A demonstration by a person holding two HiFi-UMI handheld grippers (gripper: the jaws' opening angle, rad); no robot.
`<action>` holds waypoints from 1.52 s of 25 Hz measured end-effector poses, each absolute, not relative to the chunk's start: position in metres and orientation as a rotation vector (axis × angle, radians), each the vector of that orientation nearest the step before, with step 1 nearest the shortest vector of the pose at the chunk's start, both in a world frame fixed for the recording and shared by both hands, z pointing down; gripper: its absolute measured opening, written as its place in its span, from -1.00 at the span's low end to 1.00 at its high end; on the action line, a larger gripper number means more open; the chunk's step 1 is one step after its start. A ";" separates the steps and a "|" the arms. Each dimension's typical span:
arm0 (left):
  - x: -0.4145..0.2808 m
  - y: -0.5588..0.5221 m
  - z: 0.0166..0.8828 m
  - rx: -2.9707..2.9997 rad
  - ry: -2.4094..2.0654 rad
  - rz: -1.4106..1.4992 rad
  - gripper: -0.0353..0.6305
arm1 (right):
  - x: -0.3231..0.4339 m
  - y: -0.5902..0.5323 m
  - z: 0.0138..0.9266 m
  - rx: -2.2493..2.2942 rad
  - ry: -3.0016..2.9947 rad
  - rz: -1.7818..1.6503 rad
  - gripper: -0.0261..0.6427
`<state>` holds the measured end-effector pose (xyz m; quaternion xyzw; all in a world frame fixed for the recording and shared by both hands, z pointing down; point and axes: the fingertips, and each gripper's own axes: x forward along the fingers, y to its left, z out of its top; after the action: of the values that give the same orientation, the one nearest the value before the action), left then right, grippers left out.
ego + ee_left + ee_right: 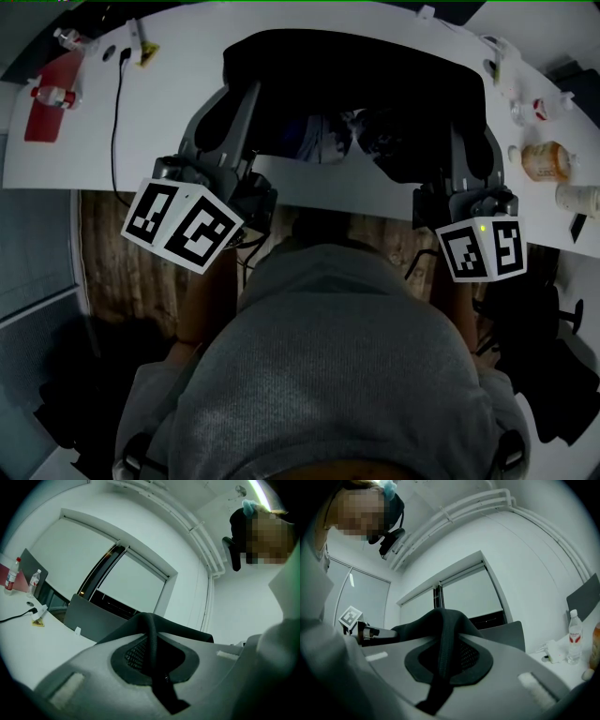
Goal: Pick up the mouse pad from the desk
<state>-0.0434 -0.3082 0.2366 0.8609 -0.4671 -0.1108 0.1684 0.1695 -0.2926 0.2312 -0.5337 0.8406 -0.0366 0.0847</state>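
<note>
above the near edge of the desk (328,190), the mouse pad (356,84) sags, seemingly soft and light, its opposite edges pinched in the closed fingers of left gripper (153,660) and right gripper (440,667).

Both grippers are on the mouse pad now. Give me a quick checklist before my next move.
1. Grip of the left gripper: ok, jaws shut on a fold of the mouse pad.
2. Grip of the right gripper: ok, jaws shut on another fold.
3. Pad fully off the desk: cannot tell; the head view does not show whether its far edge has cleared.
4. The black cable: ok, it lies apart, to the pad's left.
5. The bottles on the right: ok, apart from the pad.
</note>
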 end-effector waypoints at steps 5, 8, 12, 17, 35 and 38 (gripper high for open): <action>-0.041 -0.306 0.244 2.436 -1.351 -0.282 -0.83 | 0.170 -0.291 0.237 -1.578 2.522 -0.133 -0.88; -0.041 -0.305 0.246 2.434 -1.363 -0.280 -0.83 | 0.169 -0.291 0.236 -1.565 2.524 -0.134 -0.88; -0.041 -0.301 0.247 2.430 -1.374 -0.286 -0.83 | 0.168 -0.286 0.235 -1.546 2.532 -0.135 -0.88; -0.040 -0.293 0.246 2.430 -1.403 -0.292 -0.83 | 0.169 -0.279 0.234 -1.518 2.546 -0.129 -0.88; -0.025 -0.275 0.235 2.470 -1.454 -0.301 -0.83 | 0.184 -0.262 0.226 -1.469 2.580 -0.050 -0.88; -0.025 -0.275 0.235 2.472 -1.457 -0.300 -0.83 | 0.184 -0.263 0.224 -1.460 2.587 -0.037 -0.88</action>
<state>-0.0250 -0.2750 0.2352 0.8499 -0.5007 -0.1030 0.1280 0.1840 -0.2625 0.2240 -0.4898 0.8676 -0.0125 0.0853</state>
